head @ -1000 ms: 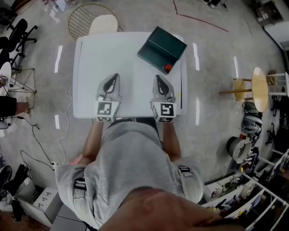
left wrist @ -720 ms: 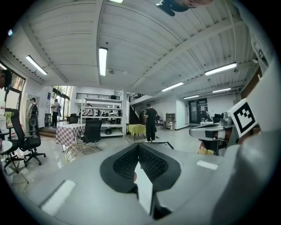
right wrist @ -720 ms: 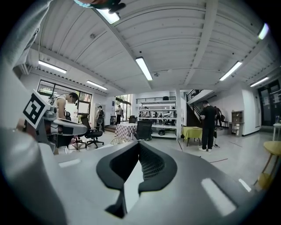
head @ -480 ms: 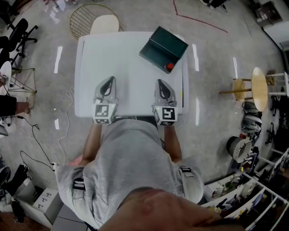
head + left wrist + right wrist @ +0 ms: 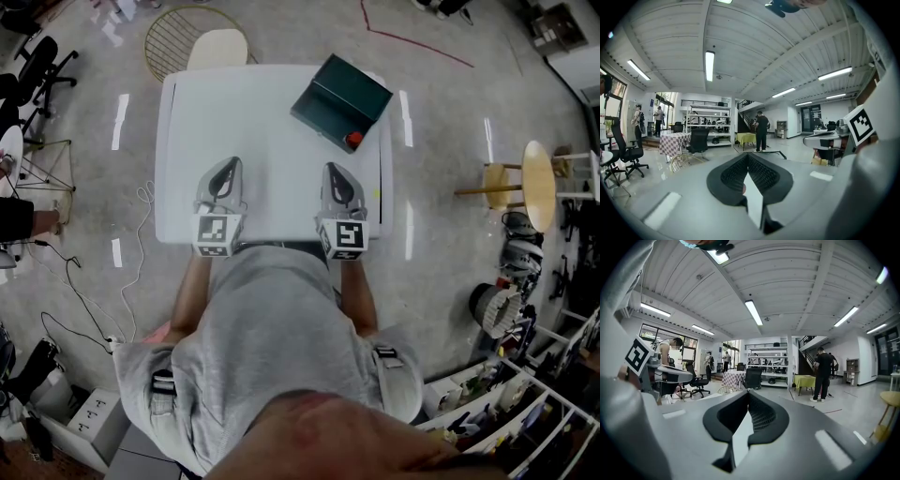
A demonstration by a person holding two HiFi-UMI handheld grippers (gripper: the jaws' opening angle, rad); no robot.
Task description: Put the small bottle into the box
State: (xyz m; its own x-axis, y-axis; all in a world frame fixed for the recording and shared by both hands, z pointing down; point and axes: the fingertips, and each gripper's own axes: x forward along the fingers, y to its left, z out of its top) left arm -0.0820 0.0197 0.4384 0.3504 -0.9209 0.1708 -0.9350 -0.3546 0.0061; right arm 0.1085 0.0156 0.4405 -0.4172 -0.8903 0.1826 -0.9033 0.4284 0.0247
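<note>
Left gripper [image 5: 229, 165] and right gripper [image 5: 331, 170], held side by side at the near edge of the white tabletop [image 5: 262, 112], jaws pressed together with nothing between them; red-topped bottle [image 5: 352, 141] set just beside the green box [image 5: 337, 94], far right.

Grey tee [image 5: 272, 328]; grey L tongs [image 5: 231, 163], R tongs [image 5: 331, 168], b&w cubes [image 5: 217, 234].
</note>
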